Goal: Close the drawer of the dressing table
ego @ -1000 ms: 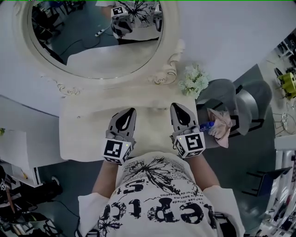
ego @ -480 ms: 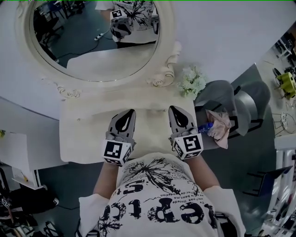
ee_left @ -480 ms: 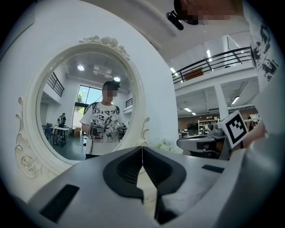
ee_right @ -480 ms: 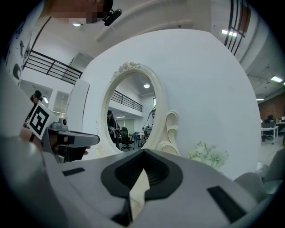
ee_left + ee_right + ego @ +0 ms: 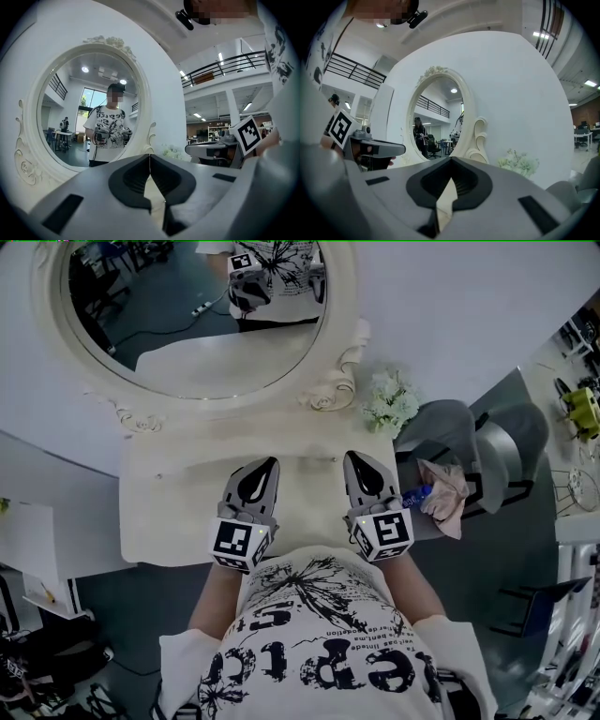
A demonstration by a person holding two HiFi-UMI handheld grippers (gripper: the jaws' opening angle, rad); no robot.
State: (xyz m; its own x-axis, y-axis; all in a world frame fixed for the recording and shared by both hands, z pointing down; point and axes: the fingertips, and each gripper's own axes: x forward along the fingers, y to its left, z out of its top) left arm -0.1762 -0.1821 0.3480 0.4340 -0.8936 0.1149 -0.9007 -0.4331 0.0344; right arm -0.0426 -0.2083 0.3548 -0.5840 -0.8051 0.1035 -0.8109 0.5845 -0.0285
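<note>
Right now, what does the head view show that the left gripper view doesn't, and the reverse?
Head view only: the whole dressing table top from above, the left gripper seen from outside, a grey chair with a pink cloth. Left gripper view only: its own jaws meeting tip to tip with nothing between them, and a balcony railing. Both: the oval mirror, the white flowers, the right gripper.

Head view: set above the person, facing steeply down on the counter (image 5: 159,521), the left hand-held gripper (image 5: 272,463) and the right hand-held gripper (image 5: 349,456). Each gripper view: mounted low behind its own jaws, close, facing roughly level toward the mirror (image 5: 197,324). All three views share mirror and flowers (image 5: 392,404).
</note>
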